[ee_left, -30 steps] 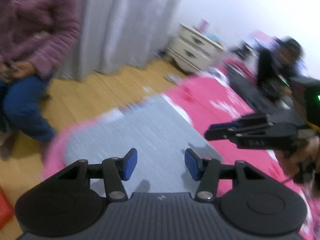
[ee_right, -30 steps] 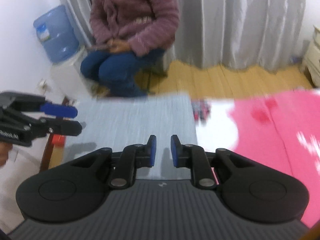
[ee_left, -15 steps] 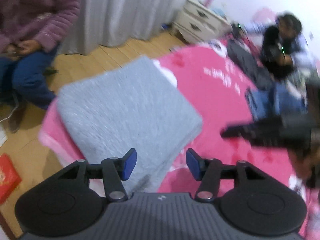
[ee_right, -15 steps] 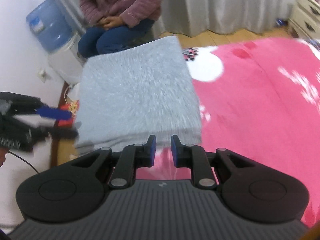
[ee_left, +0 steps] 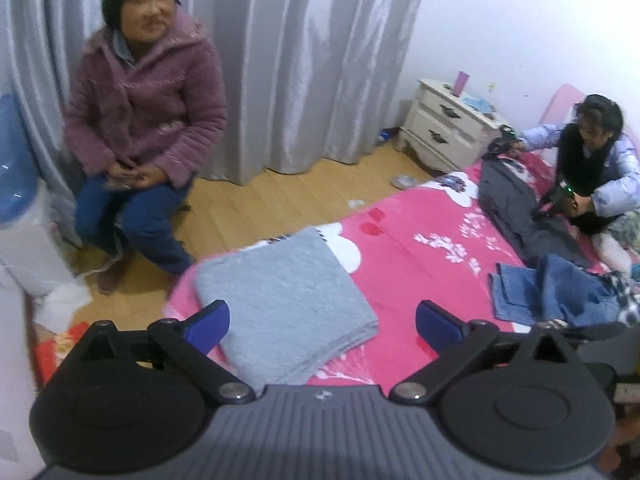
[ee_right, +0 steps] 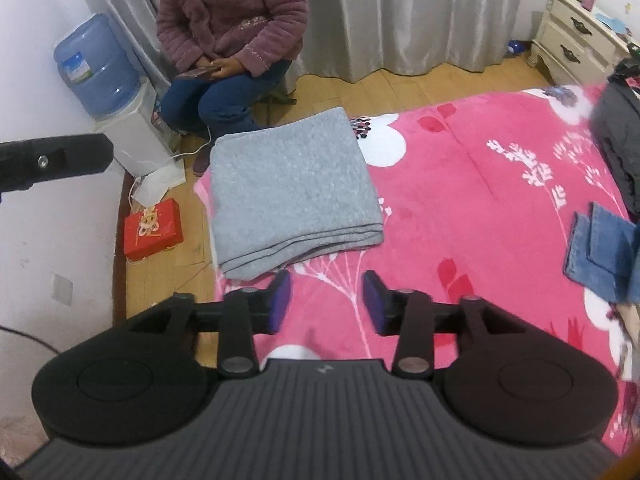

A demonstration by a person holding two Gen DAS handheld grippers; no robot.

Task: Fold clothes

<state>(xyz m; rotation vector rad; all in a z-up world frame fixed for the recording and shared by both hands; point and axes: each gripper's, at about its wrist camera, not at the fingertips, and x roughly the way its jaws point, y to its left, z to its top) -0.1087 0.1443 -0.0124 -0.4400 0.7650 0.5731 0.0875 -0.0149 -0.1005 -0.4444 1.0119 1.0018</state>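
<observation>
A grey garment lies folded into a neat rectangle near the corner of the pink bed; it also shows in the left wrist view. My left gripper hovers above and behind it, open wide and holding nothing. My right gripper is open too, over bare bedspread just short of the garment's near folded edge. Part of the left gripper juts in at the left edge of the right wrist view.
Folded blue jeans and a dark grey garment lie further along the bed, where a second person works with grippers. A seated person in a purple coat, a water dispenser, a red box and a nightstand stand around.
Both grippers have pulled back and upward from the grey garment, which stays folded on the bed. Both jaws have opened wider; the right, nearly shut before, is now clearly apart.
</observation>
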